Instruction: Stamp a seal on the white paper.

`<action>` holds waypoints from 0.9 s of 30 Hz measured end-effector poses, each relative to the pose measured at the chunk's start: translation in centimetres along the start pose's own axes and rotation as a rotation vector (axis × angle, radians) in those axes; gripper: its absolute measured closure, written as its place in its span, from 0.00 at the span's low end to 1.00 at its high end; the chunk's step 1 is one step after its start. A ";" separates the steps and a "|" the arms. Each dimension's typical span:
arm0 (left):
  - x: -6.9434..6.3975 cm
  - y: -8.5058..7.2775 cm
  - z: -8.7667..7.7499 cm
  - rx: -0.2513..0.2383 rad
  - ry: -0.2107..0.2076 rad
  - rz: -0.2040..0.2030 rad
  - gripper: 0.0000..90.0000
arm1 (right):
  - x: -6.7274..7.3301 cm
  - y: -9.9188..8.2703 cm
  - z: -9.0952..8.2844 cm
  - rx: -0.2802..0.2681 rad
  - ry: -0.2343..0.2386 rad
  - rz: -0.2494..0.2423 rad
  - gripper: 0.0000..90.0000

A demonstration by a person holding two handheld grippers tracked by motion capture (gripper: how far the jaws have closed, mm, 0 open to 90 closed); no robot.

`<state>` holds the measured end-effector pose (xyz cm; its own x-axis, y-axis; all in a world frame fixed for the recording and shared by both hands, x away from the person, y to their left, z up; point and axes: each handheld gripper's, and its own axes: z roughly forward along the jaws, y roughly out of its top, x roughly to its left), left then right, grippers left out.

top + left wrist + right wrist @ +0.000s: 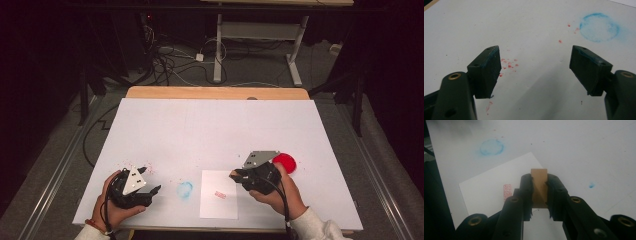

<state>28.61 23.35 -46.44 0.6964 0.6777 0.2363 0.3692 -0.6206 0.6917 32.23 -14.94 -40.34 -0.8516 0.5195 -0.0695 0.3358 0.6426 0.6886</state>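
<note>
The right gripper (539, 195) clamps a rectangular wooden stamp block (539, 185) above the smooth white paper sheet (489, 187) bearing a red imprint (507, 192). The left gripper (534, 72) rests spread, holding nothing.

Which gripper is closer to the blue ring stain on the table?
Left. The left gripper, jaws open, sits just left of the blue ring stain. The right gripper, shut on a wooden stamp, is farther away, across the white paper.
</note>
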 end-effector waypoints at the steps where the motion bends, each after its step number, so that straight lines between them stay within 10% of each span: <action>1: 0.0 0.0 0.0 0.000 -0.001 -0.003 0.27 | -0.1 0.0 -0.1 -0.003 0.000 0.003 0.84; 27: 0.3 0.1 0.7 0.001 -0.024 -0.006 0.27 | -3.2 -1.7 -2.6 -0.027 -0.085 0.078 0.84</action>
<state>29.22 23.20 -46.78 0.7088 0.6717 0.2152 0.3745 -0.6169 0.6922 33.34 -19.19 -39.37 -0.7856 0.6141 -0.0755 0.3876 0.5837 0.7135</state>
